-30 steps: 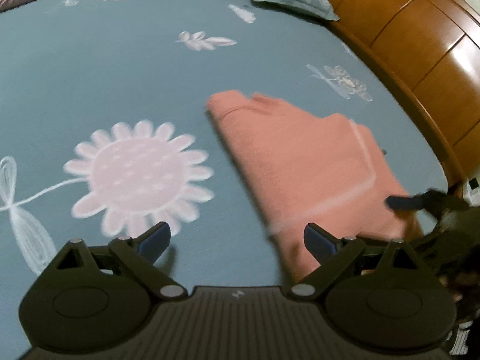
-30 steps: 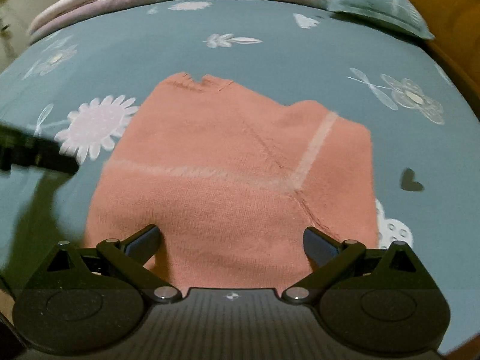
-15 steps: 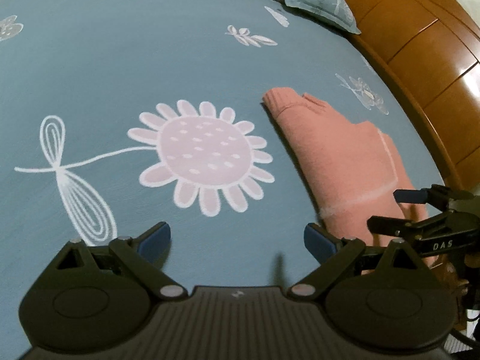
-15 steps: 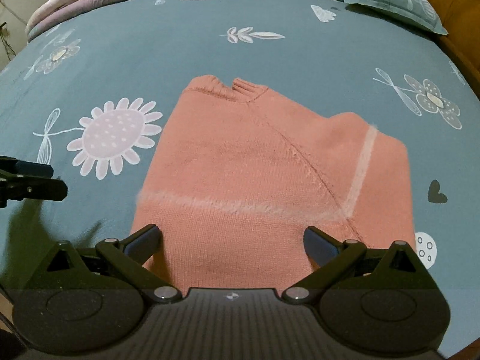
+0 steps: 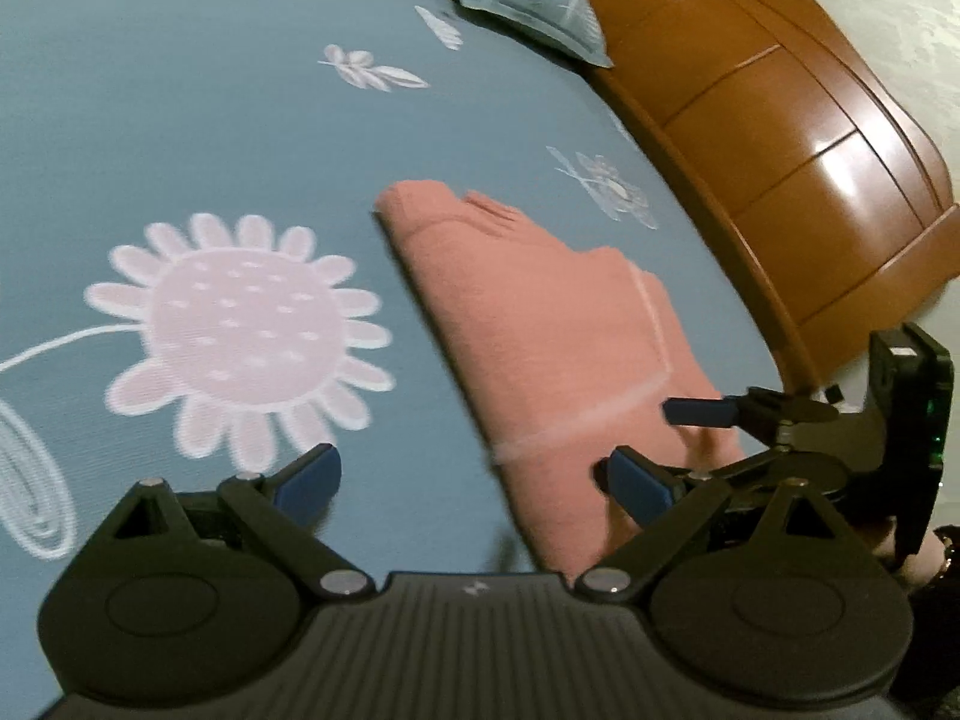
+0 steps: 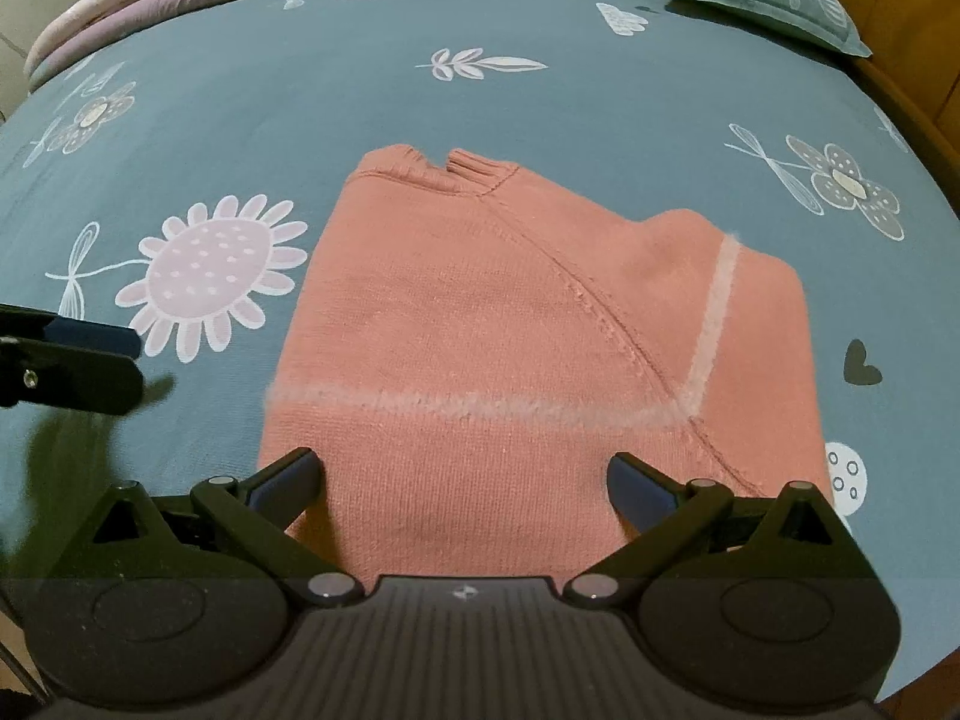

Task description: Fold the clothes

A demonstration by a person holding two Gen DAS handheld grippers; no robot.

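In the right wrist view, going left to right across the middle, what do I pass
Left tool → big pink daisy print → folded pink sweater → small dark heart print.

sweater [image 6: 540,330] | salmon knit, pale stripe | folded flat | on bed

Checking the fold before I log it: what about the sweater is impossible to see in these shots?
- Sweater near hem: right wrist view, hidden behind the right gripper.
- Sweater's far side: left wrist view, blurred.
- Sleeves and layers underneath: hidden by the top layer, both views.
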